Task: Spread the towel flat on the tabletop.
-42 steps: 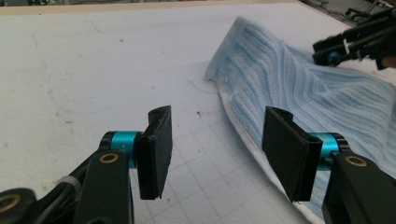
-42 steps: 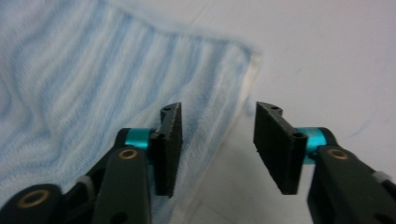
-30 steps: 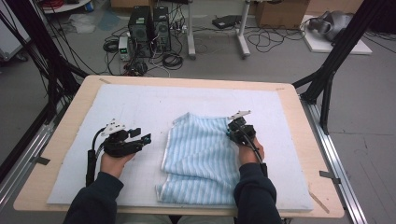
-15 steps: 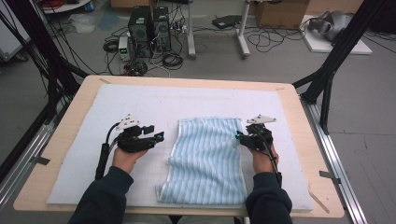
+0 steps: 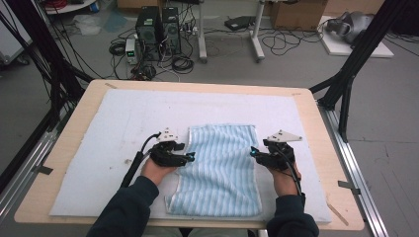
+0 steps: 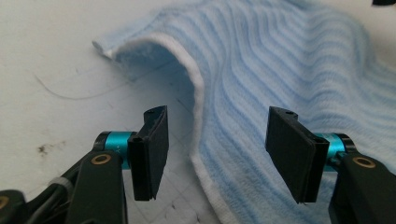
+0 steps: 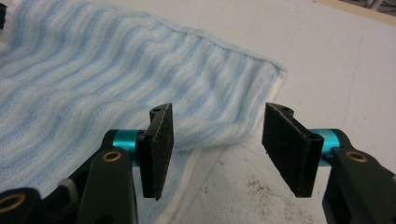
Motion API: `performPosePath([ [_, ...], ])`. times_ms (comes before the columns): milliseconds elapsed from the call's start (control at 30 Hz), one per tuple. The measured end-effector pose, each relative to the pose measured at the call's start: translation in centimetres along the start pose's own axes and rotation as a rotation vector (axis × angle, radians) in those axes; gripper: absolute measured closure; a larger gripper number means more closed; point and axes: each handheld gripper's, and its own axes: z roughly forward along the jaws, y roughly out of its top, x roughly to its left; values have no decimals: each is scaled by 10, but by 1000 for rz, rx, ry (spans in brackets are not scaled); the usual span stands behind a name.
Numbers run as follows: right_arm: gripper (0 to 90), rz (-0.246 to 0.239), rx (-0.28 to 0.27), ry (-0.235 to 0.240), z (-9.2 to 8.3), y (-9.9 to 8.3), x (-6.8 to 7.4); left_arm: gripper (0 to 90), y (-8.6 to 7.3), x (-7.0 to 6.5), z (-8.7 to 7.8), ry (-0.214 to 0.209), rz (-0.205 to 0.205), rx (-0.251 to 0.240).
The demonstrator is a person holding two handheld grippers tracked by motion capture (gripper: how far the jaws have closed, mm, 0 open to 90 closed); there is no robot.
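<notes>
Striped towel (image 5: 221, 170) spread at lower centre of the bench (image 5: 316, 118), left gripper (image 5: 190, 157) at its left edge, right gripper (image 5: 253, 152) at its right edge, both jaws released, just opened wider, nothing grasped.

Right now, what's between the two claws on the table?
In the high view, the blue striped towel lies between the left claw and the right claw, one at each side edge. Nothing else is there.

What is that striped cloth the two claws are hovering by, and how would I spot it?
Start at the wooden table and the white mat covering most of it. On the mat's near half, between the left claw and the right claw, lies a folded towel. It is the one soft thing there, pale blue with white stripes and a white hem, its left edge humped up.
</notes>
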Motion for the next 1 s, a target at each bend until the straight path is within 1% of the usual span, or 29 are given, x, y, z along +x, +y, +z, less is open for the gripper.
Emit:
performPosePath([
  [67,432,3,3,4,1,-4,0,401,-2,-4,4,14,33,33],
  [100,431,7,1,4,1,-6,0,413,-1,-6,5,33,46,35],
  [133,430,13,9,8,2,-7,1,445,-1,-7,5,45,59,40],
  [167,427,10,10,10,2,-8,1,491,-1,-8,5,68,80,47],
  [200,427,8,11,8,3,-8,1,568,0,-8,5,82,87,46],
  [233,427,13,8,14,3,-9,1,679,0,-5,4,67,80,46],
  [267,427,19,5,16,3,-10,1,794,0,-4,3,69,84,48],
  [300,427,19,5,19,3,-10,1,842,0,-3,4,68,82,44],
  [333,427,21,5,24,4,-11,1,855,0,-2,4,69,79,39],
  [367,427,27,8,26,4,-11,2,859,1,0,4,90,73,29],
  [433,427,20,8,27,6,-12,3,863,2,8,3,133,46,9],
  [467,427,23,11,27,6,-12,3,863,2,13,2,151,23,-5],
  [533,427,24,10,29,8,-11,5,864,3,23,-1,174,-25,-44],
  [567,427,26,11,33,9,-11,6,864,4,28,-3,191,-43,-55],
  [667,427,20,9,44,12,-8,9,865,3,41,-8,221,-101,-83],
  [800,428,17,2,66,16,-3,15,867,1,58,-15,259,-163,-102],
  [867,432,12,0,83,18,0,19,867,0,65,-17,272,-189,-114],
  [900,434,10,-4,95,19,1,20,867,-1,69,-18,278,-207,-129],
  [933,434,9,-5,116,21,3,24,867,-1,71,-19,281,-218,-142],
  [967,434,6,-6,127,22,4,26,867,-1,74,-21,283,-223,-159],
  [1000,433,0,-9,154,24,6,29,867,-1,74,-21,288,-221,-176],
])
